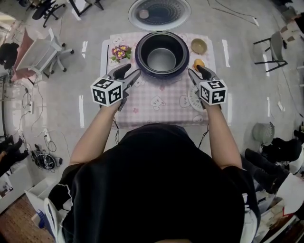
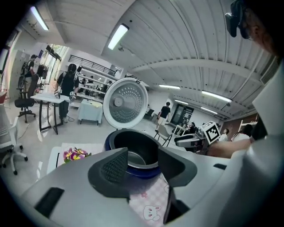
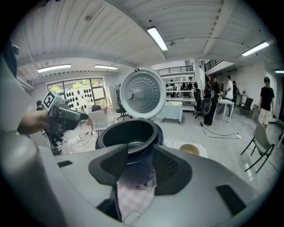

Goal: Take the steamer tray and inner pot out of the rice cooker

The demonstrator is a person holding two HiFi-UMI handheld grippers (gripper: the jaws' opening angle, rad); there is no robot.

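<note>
Beside cooker rim, left hand-held gripper

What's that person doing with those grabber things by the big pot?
A person holds a gripper in each hand. The left gripper and right gripper are both open and empty, one on each side of the rice cooker on the checked cloth. Its lid is up, the inner pot sits inside, and nothing is gripped yet.

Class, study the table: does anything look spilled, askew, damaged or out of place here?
Nothing stands out. The rice cooker sits upright with its lid open, the inner pot level inside; the left gripper and right gripper flank it, open and empty.
</note>
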